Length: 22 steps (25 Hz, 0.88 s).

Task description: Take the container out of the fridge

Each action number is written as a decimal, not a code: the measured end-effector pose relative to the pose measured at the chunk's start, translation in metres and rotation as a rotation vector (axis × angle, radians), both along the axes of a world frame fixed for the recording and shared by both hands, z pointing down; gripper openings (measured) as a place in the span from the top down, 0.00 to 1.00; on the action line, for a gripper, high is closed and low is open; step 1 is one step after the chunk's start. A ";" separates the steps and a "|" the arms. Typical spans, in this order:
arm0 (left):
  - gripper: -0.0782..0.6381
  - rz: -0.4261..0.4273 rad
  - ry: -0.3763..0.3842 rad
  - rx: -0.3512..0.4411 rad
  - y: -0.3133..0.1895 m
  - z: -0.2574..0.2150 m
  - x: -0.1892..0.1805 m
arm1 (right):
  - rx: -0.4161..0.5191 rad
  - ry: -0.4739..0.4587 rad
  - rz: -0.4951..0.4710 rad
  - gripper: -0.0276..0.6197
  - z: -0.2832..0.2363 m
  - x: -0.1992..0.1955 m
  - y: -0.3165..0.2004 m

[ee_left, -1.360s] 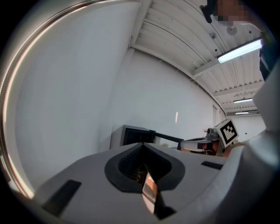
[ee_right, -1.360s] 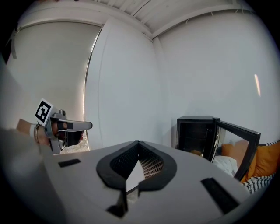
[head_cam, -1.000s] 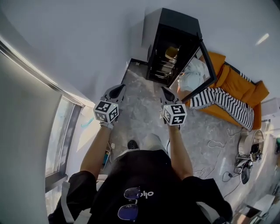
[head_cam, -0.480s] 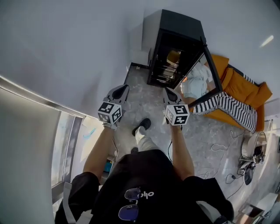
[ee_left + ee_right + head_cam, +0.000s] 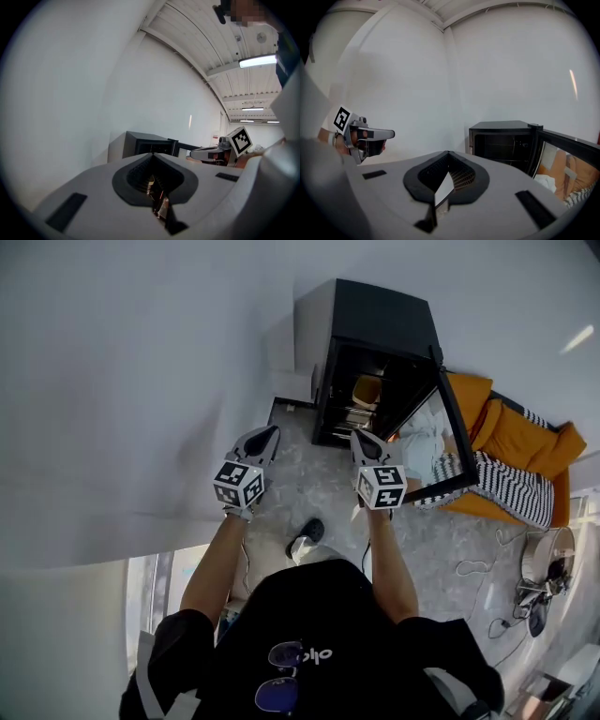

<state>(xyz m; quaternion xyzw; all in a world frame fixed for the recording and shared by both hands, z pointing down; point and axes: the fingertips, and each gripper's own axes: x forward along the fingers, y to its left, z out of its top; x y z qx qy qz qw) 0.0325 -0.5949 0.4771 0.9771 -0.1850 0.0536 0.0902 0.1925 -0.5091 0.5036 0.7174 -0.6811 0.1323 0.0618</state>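
A black fridge (image 5: 375, 329) stands on the floor against the white wall, its glass door (image 5: 441, 442) swung open to the right. On an inner shelf sits a yellowish container (image 5: 367, 390). Both grippers are held out side by side in front of the fridge, short of it and touching nothing. My left gripper (image 5: 262, 437) is shut and empty, off to the left of the fridge's opening. My right gripper (image 5: 364, 439) is shut and empty, just before the lower edge of the opening. The left gripper view shows the fridge (image 5: 140, 144) beyond the closed jaw tips, and the right gripper view shows its open front (image 5: 501, 143).
An orange sofa (image 5: 516, 432) with a black-and-white striped cloth (image 5: 511, 488) lies right of the door. Cables (image 5: 473, 568) and a metal pot (image 5: 546, 554) are on the floor at the right. The person's shoe (image 5: 307, 532) is on the stone floor below the grippers.
The person has walked toward the fridge, so it looks larger and nearer. Both grippers have moved forward with the body and stay shut. One foot has stepped forward.
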 end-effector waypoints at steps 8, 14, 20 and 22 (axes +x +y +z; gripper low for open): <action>0.89 0.086 -0.006 0.010 -0.051 -0.002 0.081 | 0.012 0.005 0.060 0.95 -0.002 0.068 -0.047; 0.89 0.156 -0.026 0.021 -0.062 -0.002 0.125 | 0.020 -0.005 0.108 0.95 -0.003 0.097 -0.059; 0.89 0.207 -0.034 0.008 -0.063 0.005 0.154 | 0.022 -0.009 0.151 0.95 0.000 0.119 -0.061; 0.89 0.215 -0.033 0.004 -0.063 0.008 0.160 | 0.018 -0.009 0.163 0.95 0.003 0.125 -0.062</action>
